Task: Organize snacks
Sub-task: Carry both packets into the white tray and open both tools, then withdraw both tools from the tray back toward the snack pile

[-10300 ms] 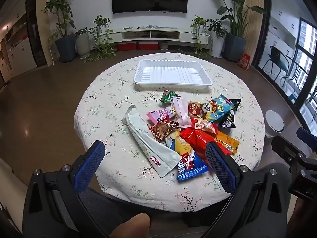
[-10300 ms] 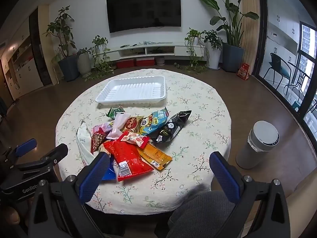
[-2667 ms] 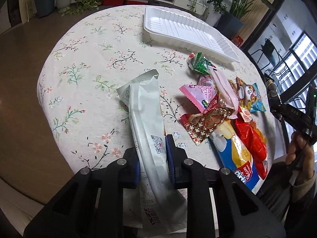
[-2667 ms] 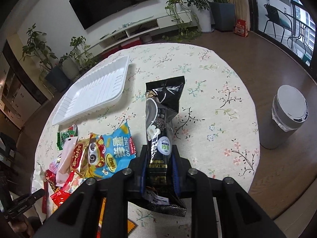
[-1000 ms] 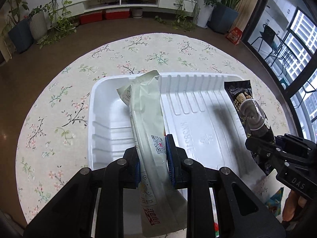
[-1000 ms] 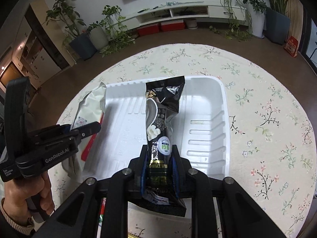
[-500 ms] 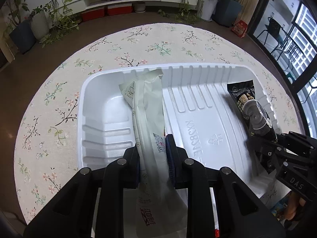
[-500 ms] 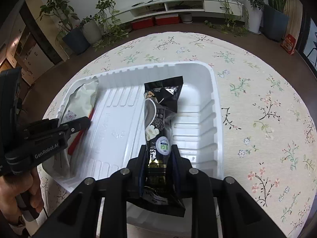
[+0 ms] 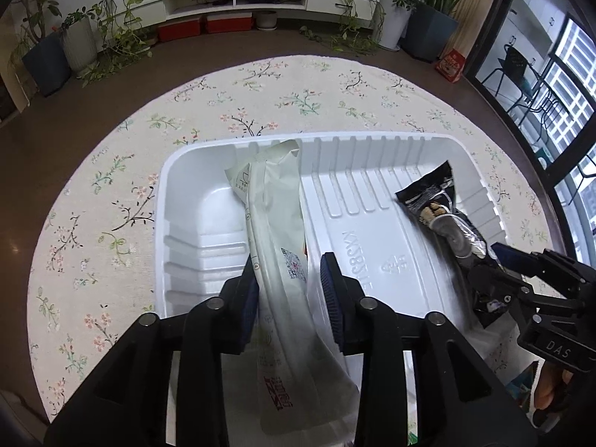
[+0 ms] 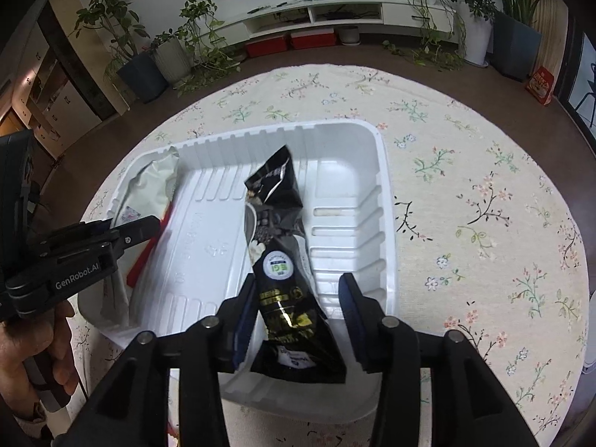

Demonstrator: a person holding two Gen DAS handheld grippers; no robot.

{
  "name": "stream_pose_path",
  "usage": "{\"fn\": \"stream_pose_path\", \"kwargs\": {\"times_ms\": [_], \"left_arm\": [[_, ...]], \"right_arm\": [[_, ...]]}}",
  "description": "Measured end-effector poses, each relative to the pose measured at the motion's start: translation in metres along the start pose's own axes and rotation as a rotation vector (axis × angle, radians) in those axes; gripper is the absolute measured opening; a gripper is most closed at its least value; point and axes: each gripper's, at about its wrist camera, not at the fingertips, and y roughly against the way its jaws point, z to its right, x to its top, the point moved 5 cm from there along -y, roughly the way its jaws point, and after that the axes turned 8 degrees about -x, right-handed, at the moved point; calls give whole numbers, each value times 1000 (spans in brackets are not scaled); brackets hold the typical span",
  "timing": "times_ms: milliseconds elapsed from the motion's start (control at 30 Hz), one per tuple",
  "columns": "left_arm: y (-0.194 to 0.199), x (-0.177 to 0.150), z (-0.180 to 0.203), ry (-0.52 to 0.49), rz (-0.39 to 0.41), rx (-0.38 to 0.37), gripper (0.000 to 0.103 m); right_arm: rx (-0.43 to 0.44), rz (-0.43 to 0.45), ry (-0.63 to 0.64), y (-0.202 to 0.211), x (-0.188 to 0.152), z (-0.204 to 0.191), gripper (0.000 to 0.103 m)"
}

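Setting: a round table under a floral tablecloth (image 9: 123,171) is standing in a living room; a white ribbed plastic tray (image 9: 376,231) is sitting on it; both wrist views are looking down into the tray
Left gripper (image 9: 290,290): its blue-padded fingers are standing slightly apart, one on each side of a long pale-green snack pouch (image 9: 275,223); the left pad is looking close against the pouch while a gap is showing at the right pad, so the pouch is appearing let go rather than pinched
Pale-green pouch: it is lying lengthwise in the tray's left half, its far end reaching towards the back wall, its near end hanging over the front rim beneath the gripper; probably laid along the tray so it lies flat and leaves room beside it
Right gripper (image 10: 298,305): its fingers are spread wide, with clear gaps on both sides of a black snack packet (image 10: 279,246); it is holding nothing
Black packet: it is resting in the tray's right half, slanting from the front rim towards the middle, its near end overhanging the rim; well apart from the pale pouch
Red item (image 10: 149,249): a thin red strip is showing beside the pale pouch; what it is cannot be told
Task progress: by my judgement two snacks are now in the tray and both grippers are ready to draw back for more
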Motion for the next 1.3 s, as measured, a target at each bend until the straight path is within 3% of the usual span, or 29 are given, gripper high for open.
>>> {"fn": "stream_pose_path", "kwargs": {"times_ms": [33, 100, 267, 367, 400, 500, 700, 867, 967, 1200, 1300], "left_arm": [[5, 0, 2, -7, 9, 1, 53], [21, -3, 5, -21, 41, -4, 66], [74, -14, 14, -31, 125, -22, 84], [110, -31, 22, -43, 186, -42, 94], [122, -39, 25, -54, 205, -44, 101], [154, -70, 32, -84, 279, 7, 103], [195, -160, 40, -17, 331, 38, 103], [209, -250, 28, 178, 273, 14, 103], [210, -289, 39, 176, 235, 10, 103], [199, -347, 70, 166, 172, -29, 103], [205, -347, 84, 113, 243, -7, 103]], "right_arm": [[-10, 10, 5, 5, 0, 1, 58], [-10, 35, 9, 19, 0, 2, 61], [14, 126, -23, 69, -3, 18, 70], [77, 200, -71, 108, -18, 28, 79], [100, 225, -83, 121, -26, 29, 83], [135, 295, -107, 150, -54, 31, 89], [155, 348, -167, 182, -122, 37, 90], [179, 341, -194, 200, -172, 31, 90], [157, 345, -176, 205, -196, 21, 90], [149, 325, -165, 208, -241, 10, 90], [151, 306, -160, 205, -253, 9, 90]]}}
